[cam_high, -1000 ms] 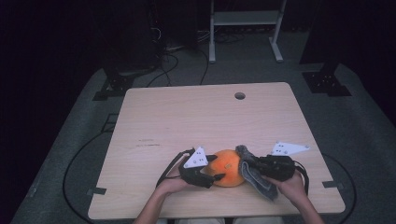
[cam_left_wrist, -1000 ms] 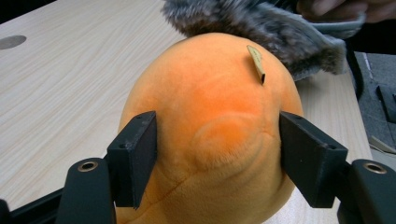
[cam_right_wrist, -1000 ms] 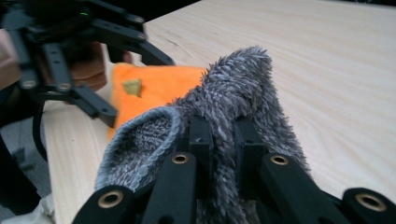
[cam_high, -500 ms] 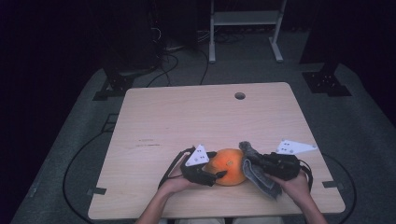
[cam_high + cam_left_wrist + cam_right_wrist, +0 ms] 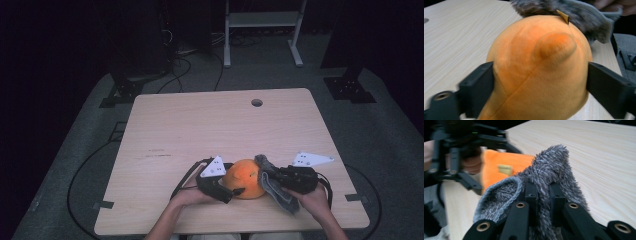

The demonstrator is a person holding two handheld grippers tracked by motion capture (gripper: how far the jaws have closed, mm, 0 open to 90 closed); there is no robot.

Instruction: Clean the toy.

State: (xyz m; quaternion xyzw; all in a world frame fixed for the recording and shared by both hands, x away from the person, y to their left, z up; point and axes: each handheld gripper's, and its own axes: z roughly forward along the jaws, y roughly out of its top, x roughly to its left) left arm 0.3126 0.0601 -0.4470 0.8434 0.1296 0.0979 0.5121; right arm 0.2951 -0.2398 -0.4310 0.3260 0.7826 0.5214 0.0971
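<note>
Your left gripper (image 5: 239,190): near edge of the table (image 5: 200,125); its jaws flank the orange plush toy (image 5: 246,178) and have just been opening, the toy between them, whether touching its sides you cannot tell.
Your right gripper (image 5: 272,176): clamped tight on the grey fluffy cloth (image 5: 274,186), pressed to the toy's right side.
Progress: wiping looks underway; the top and far side seem left.
Room: front edge close behind your hands; bare wood ahead up to the cable hole (image 5: 256,102).
</note>
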